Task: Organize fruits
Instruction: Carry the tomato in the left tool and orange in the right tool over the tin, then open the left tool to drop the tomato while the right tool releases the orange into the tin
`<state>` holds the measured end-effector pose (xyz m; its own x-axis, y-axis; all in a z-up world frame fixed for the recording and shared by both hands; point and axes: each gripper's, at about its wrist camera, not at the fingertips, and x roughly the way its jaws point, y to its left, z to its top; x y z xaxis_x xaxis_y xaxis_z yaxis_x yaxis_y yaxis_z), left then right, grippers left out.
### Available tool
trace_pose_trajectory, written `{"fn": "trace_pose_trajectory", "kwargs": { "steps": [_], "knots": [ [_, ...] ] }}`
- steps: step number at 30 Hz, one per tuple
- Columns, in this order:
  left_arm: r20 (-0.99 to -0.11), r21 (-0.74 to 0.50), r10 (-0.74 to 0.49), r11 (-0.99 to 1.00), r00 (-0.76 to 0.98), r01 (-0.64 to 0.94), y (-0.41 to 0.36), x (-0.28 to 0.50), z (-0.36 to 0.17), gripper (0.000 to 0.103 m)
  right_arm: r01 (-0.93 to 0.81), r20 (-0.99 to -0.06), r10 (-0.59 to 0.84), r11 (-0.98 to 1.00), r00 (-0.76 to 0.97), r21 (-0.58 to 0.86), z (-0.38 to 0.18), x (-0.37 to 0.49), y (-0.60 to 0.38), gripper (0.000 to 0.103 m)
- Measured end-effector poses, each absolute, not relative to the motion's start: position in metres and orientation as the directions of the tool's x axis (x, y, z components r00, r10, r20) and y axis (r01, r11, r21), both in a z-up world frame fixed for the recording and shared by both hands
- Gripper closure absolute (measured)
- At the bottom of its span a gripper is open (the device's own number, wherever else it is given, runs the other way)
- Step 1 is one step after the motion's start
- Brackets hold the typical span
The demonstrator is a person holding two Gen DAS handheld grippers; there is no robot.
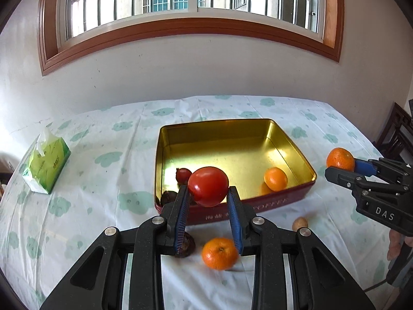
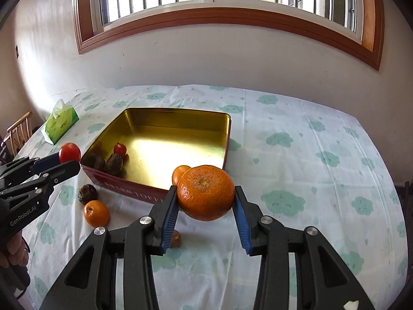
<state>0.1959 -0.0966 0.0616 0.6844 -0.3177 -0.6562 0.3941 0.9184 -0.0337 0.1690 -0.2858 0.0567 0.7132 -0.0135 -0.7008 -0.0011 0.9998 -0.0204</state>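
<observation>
Both grippers are loaded, so this looks like a two-at-once drop into the tin. Left gripper [image 1: 208, 196] is pinching a red tomato [image 1: 208, 186] between its blue pads, held clear above the cloth, right in front of the tin's near wall. Right gripper [image 2: 206, 199] is clamped on a tangerine [image 2: 206, 192] the same way, hovering just short of the tin's near corner.

Below them on the tablecloth [image 2: 309, 180], leftovers still wait: a loose tangerine [image 1: 220, 253] at about 6 o'clock from the tomato, a dark wrinkly fruit [image 1: 186, 246] half hidden behind the left finger, and a small tan thing [image 1: 300, 223] at 4 o'clock, too small to identify.

Further out, the gold tin [image 1: 296, 144] already holds an orange fruit [image 1: 275, 178] near its right wall, plus a small red fruit [image 1: 183, 174] and dark ones at the left corner. My guess: roughly halfway done.

Tissue pack [image 1: 46, 165] sits way out at 10 o'clock, out of the way.
</observation>
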Motion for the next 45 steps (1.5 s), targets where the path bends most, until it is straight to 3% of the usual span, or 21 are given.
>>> {"fn": "trace_pose_trajectory", "kwargs": {
  "steps": [11,36,39,41,45],
  "knots": [
    [-0.706,-0.013,-0.259,0.935,0.659,0.354,-0.107,0.259,0.045,0.072,-0.038,-0.746,-0.006,0.998,0.665,-0.041,0.035,0.228,-0.276,0.065],
    [-0.772,0.014,-0.201,0.943,0.602,0.333,-0.12,0.281,0.001,0.071,-0.041,-0.785,-0.001,0.999,0.62,-0.034,0.006,0.257,-0.274,0.063],
    [-0.775,0.022,-0.191,0.945,0.603,0.327,-0.12,0.281,0.001,0.063,-0.04,-0.783,-0.002,0.999,0.622,-0.035,0.007,0.257,-0.274,0.062],
    [-0.772,0.031,-0.182,0.946,0.609,0.322,-0.121,0.281,0.001,0.051,-0.036,-0.776,-0.01,0.998,0.63,-0.042,0.008,0.256,-0.273,0.06],
    [-0.764,0.037,-0.184,0.945,0.619,0.326,-0.122,0.277,0.004,0.047,-0.036,-0.768,-0.017,0.998,0.641,-0.053,0.013,0.254,-0.273,0.055]
  ]
}}
